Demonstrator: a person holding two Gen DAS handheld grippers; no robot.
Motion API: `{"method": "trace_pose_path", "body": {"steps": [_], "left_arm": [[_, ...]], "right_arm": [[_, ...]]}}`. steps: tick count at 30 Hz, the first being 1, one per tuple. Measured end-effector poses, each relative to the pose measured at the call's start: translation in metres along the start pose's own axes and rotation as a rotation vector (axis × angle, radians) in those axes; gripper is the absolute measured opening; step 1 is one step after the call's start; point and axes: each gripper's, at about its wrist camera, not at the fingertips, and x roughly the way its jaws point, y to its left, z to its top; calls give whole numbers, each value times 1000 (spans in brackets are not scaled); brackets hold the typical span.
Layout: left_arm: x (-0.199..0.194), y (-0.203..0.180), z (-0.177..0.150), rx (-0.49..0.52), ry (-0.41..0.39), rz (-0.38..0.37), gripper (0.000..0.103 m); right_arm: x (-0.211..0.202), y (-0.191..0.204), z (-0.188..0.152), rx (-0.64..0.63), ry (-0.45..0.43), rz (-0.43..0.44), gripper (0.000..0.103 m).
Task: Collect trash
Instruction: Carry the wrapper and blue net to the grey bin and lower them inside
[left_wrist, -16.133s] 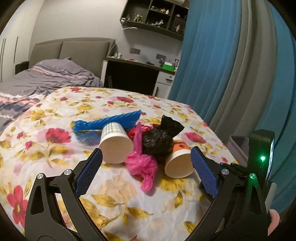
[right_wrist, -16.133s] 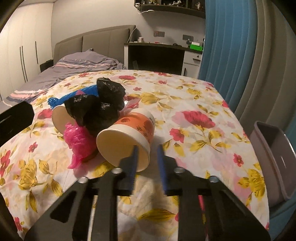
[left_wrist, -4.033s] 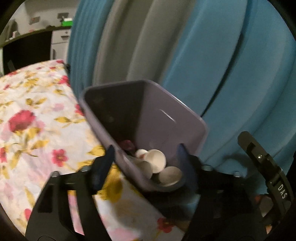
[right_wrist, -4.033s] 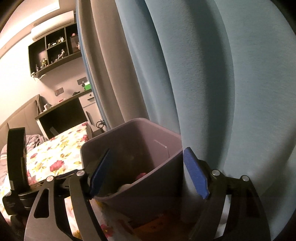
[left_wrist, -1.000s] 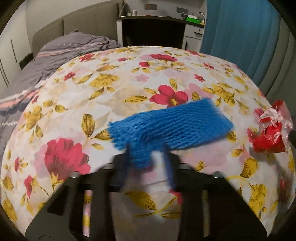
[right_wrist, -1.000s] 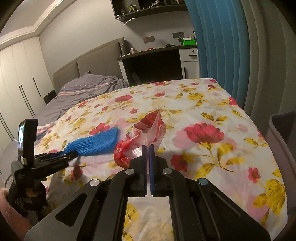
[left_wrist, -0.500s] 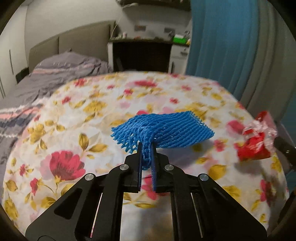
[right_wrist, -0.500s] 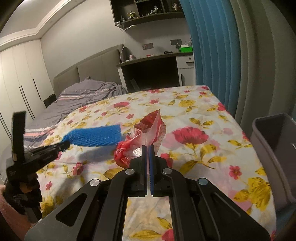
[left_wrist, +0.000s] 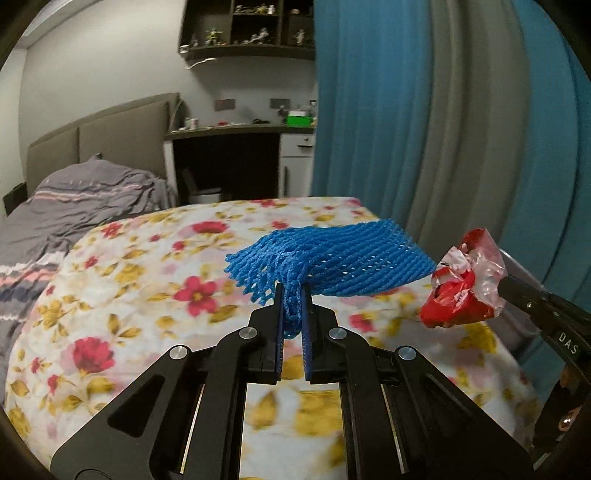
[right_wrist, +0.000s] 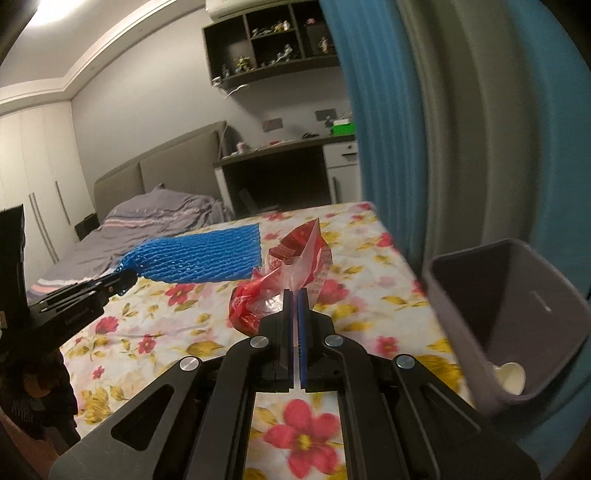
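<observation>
Left wrist view: the left hand-held gripper (left_wrist: 291, 295) sits at lower centre, its blue-padded fingers (left_wrist: 279, 314) clamped on one bunched end of a blue foam mesh sleeve (left_wrist: 332, 264). The sleeve fans out toward the right of the frame, lifted clear of the floral bedspread (left_wrist: 147, 295) below. At the right edge the right hand-held gripper (left_wrist: 502, 284) comes in as a black bar, pinching a crumpled red and clear plastic wrapper (left_wrist: 461, 291) that hangs just beside the sleeve's far end, apart from it as far as the fisheye lets one judge. A grey striped quilt (left_wrist: 74, 199) lies at the left, a dark desk (left_wrist: 229, 162) stands at upper centre, and a blue and grey curtain (left_wrist: 443, 129) fills the upper right.

Right wrist view: the right hand-held gripper (right_wrist: 294, 295) is at lower centre with its jaws pressed together on a thin clear flap of the wrapper (right_wrist: 280, 284), which rises above and to the left of the fingertips. The left hand-held gripper (right_wrist: 125, 278) reaches in from the left edge, holding the mesh sleeve (right_wrist: 203, 258) over the bedspread (right_wrist: 166, 332). At the right edge stands a grey plastic bin (right_wrist: 465, 325), blurred, with a white paper cup (right_wrist: 511, 376) visible low inside it.
</observation>
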Motion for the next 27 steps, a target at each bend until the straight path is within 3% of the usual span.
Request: {"method": "trace_pose_path", "body": {"steps": [14, 27], "left_arm": [[20, -112, 13, 79, 16, -170, 7], [64, -204, 9, 135, 86, -290, 7]], "right_arm": [[-57, -94, 4, 98, -86, -201, 3], [-62, -167, -8, 160, -77, -373, 3]]}}
